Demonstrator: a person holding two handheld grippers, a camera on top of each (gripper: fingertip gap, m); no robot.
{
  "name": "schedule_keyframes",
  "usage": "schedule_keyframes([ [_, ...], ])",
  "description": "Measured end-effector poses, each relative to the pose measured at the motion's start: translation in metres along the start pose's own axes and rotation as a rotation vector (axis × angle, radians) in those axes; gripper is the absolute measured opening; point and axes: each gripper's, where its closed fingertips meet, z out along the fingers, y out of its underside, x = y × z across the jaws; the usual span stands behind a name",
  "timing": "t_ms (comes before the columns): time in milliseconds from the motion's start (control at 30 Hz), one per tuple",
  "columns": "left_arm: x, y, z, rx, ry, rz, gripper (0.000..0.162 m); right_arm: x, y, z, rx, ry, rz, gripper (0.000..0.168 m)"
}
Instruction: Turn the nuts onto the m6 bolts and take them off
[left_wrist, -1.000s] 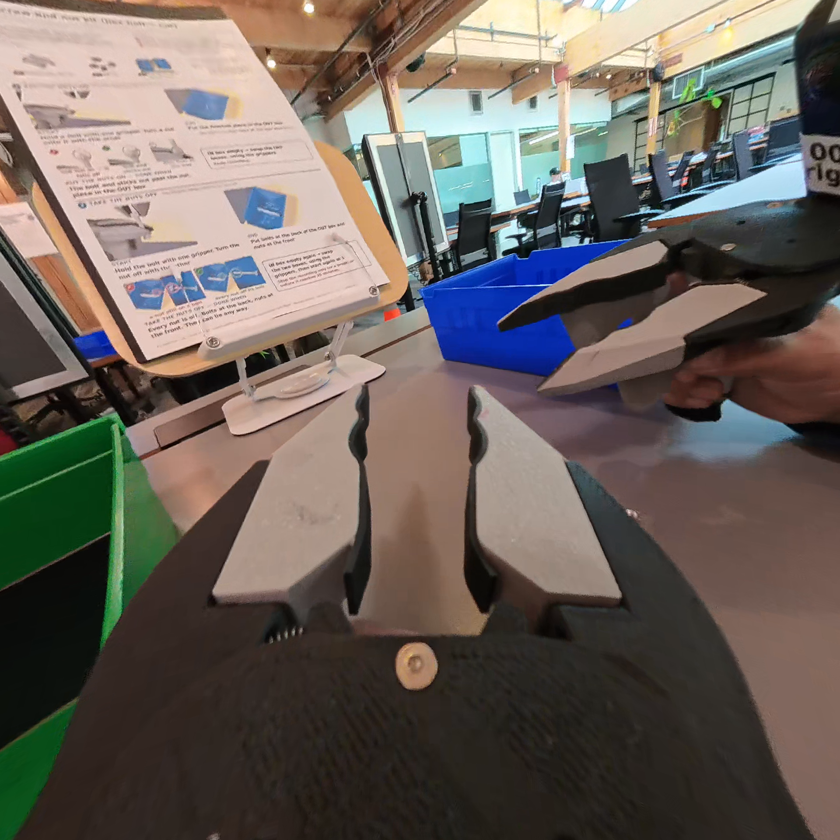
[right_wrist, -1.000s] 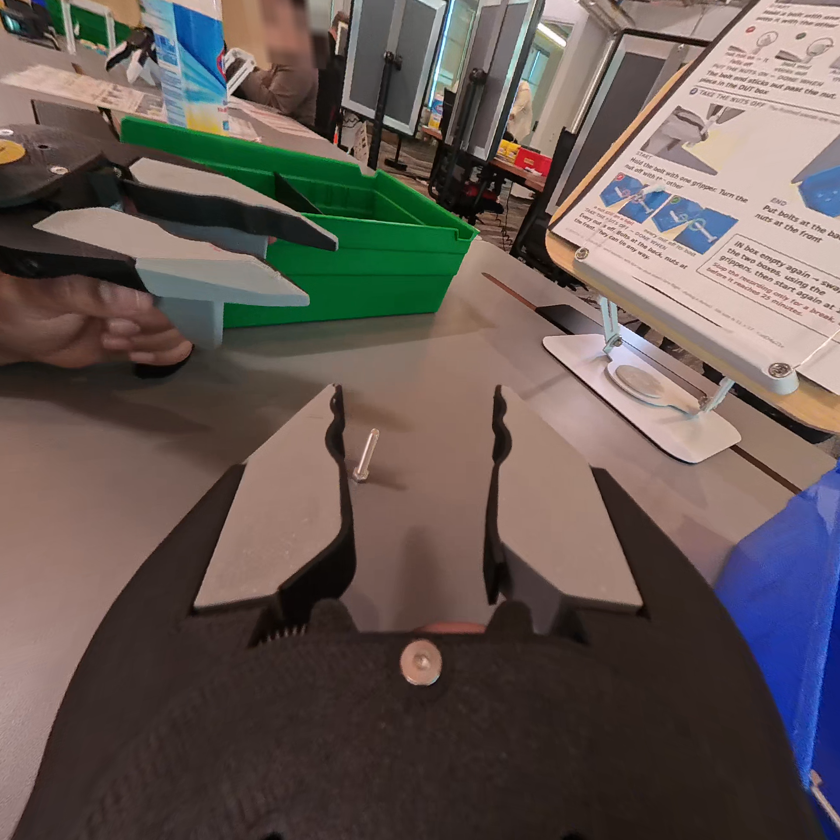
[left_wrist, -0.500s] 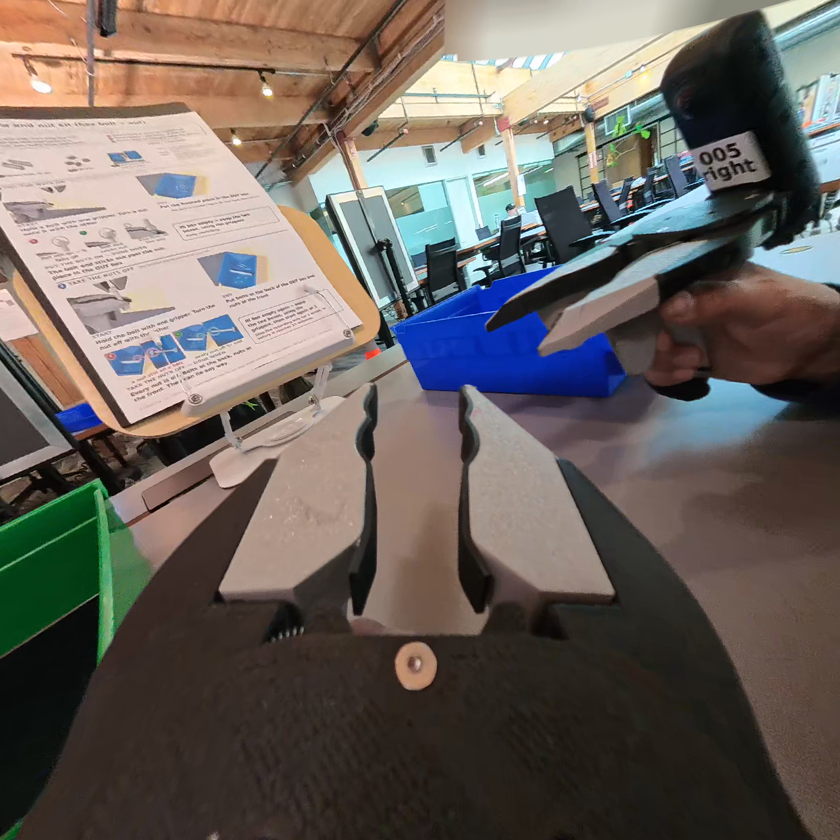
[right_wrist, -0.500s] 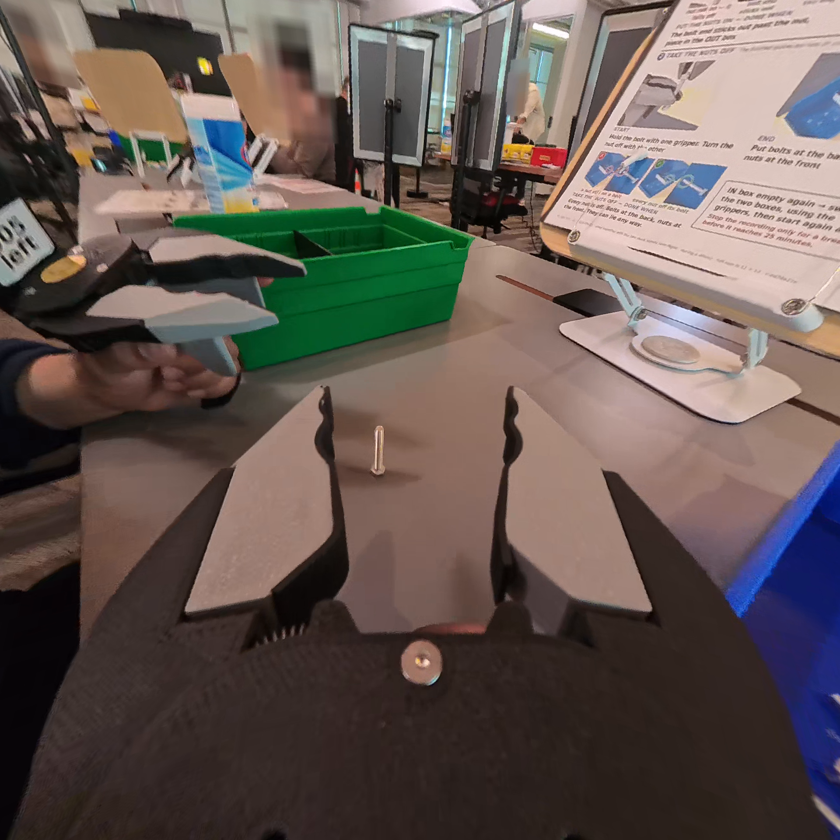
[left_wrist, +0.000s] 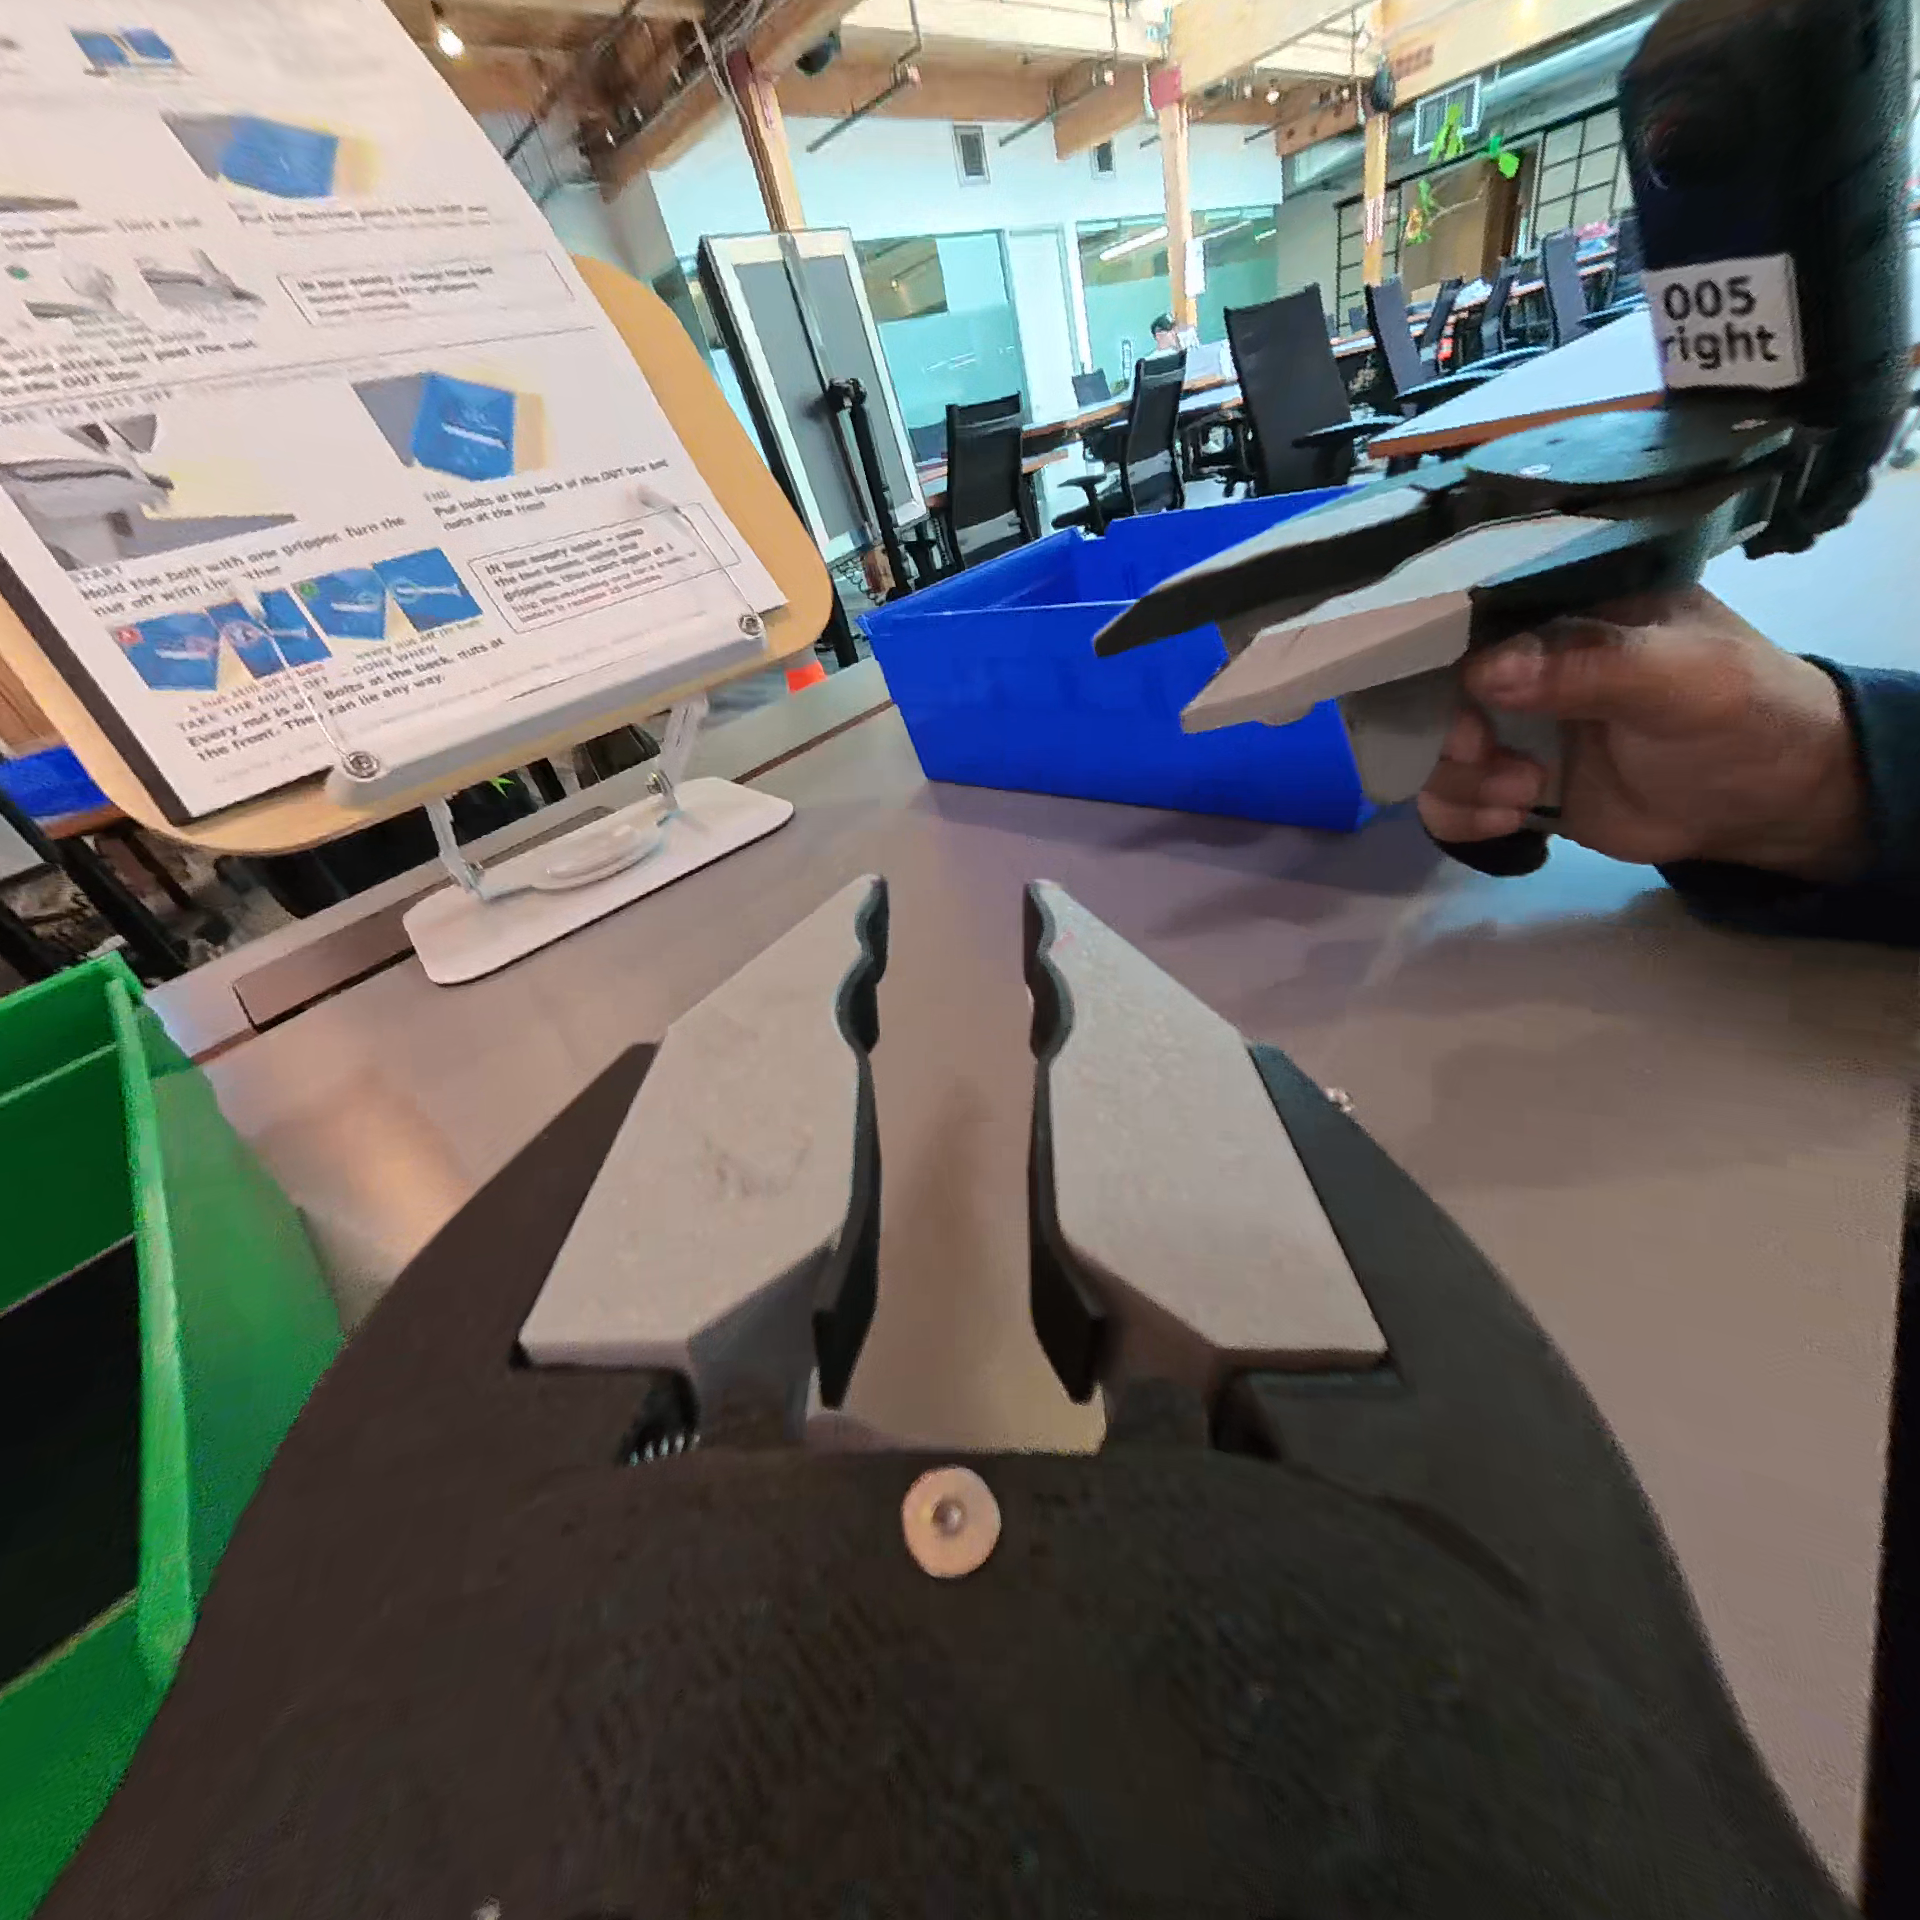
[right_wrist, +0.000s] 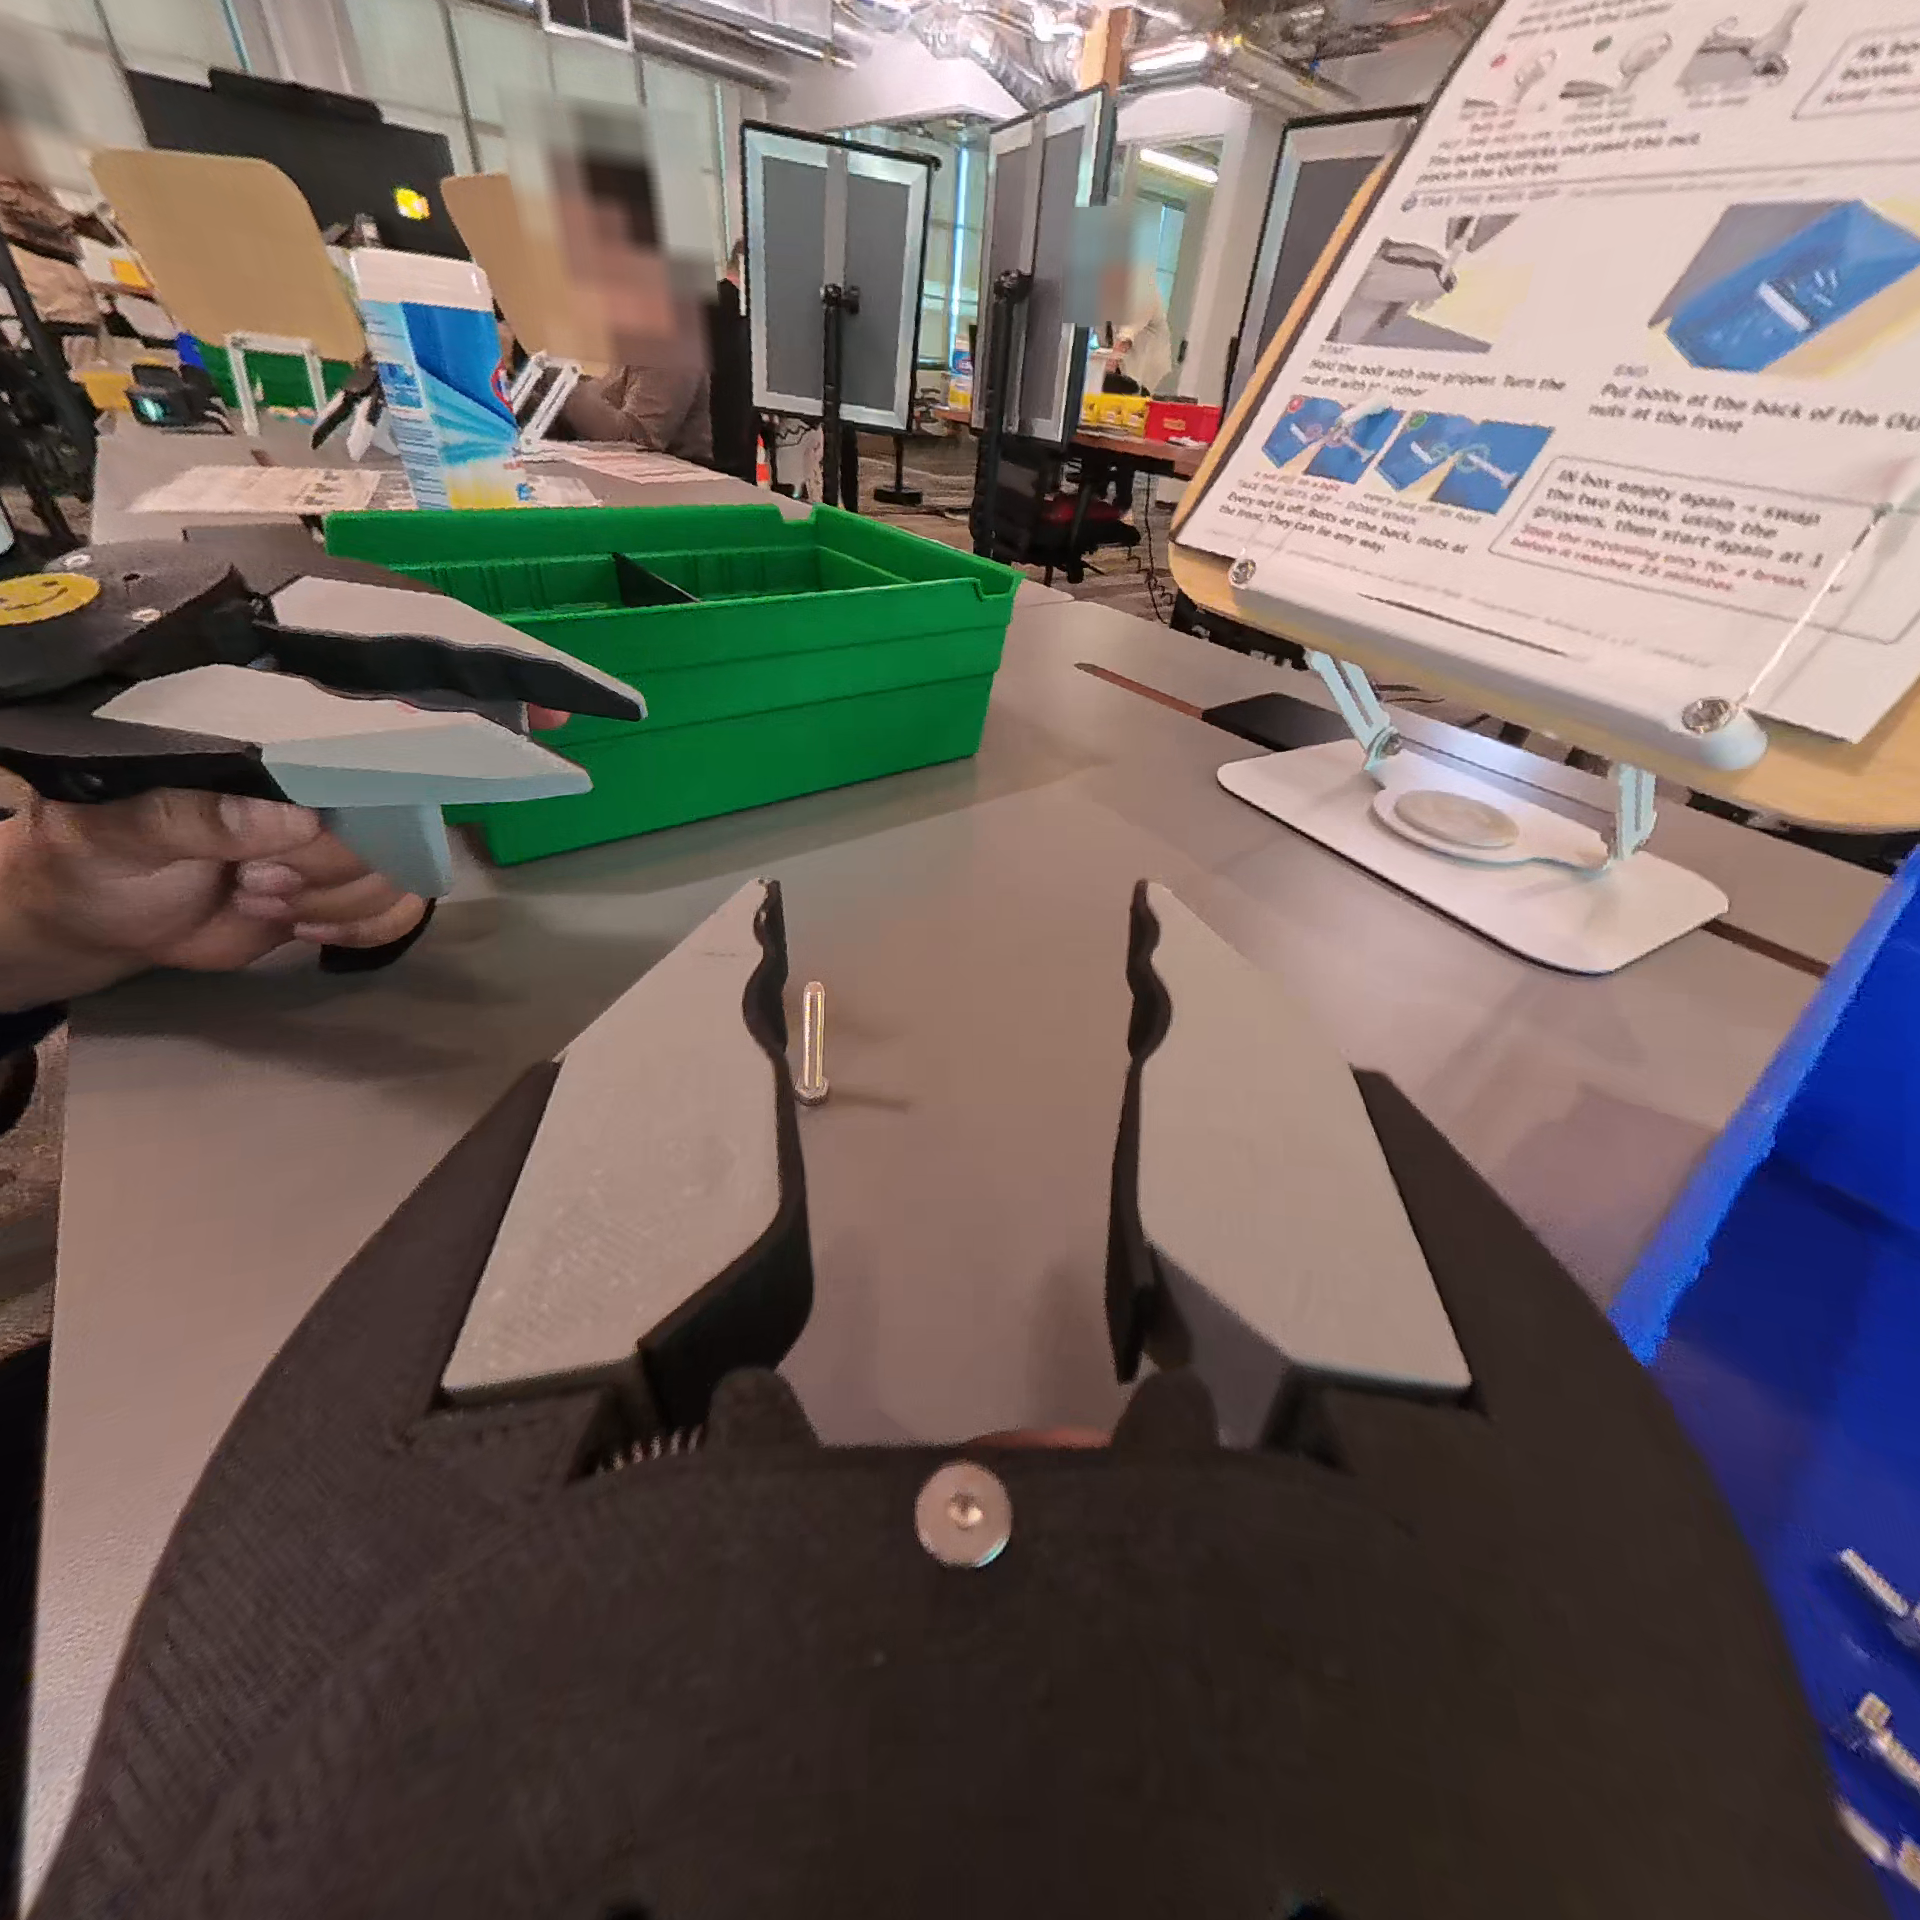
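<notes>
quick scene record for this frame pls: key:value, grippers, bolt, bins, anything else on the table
left gripper: open, empty, above bare table
right gripper: open, empty, fingers aimed at the bolt
bolt: single, lying on the table, no nut visible on it, next to the right gripper's left finger, not gripped
green bin: on the table, has a divider, contents not visible
blue bin: on the table, contents hidden in left wrist view
instruction sheet: on a white stand, between the bins

Left gripper (left_wrist: 956, 914) over grey table (left_wrist: 1558, 1143), jaws parted, nothing between them.
Right gripper (left_wrist: 1153, 675) hand-held before blue bin (left_wrist: 1039, 686); green bin (left_wrist: 104, 1299) at left.
</notes>
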Motion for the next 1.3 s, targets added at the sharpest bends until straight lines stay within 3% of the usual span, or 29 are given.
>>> schedule_keyframes([
  [367, 0.0, 0.001, -0.001, -0.01, 0.0, -0.042, 0.029, 0.002, -0.002, -0.005, 0.021, 0.022, -0.053, 0.062],
  [567, 0.002, 0.004, -0.003, -0.019, 0.095, -0.145, 0.032, -0.029, 0.011, 0.01, -0.065, -0.191, -0.03, 0.033],
  [800, 0.015, 0.006, -0.001, -0.039, 0.201, -0.152, 0.035, -0.054, 0.038, 0.049, -0.282, -0.397, 0.047, 0.037],
  [967, 0.026, 0.005, 0.001, -0.036, 0.255, -0.131, 0.035, -0.053, 0.059, 0.06, -0.381, -0.344, 0.021, 0.039],
  [1133, 0.028, 0.003, 0.004, -0.021, 0.224, -0.074, 0.035, -0.05, 0.062, 0.06, -0.398, -0.345, 0.036, 0.014],
  [1300, 0.026, 0.007, 0.007, -0.05, 0.23, -0.102, 0.035, -0.045, 0.06, 0.06, -0.386, -0.353, 0.077, 0.014],
])
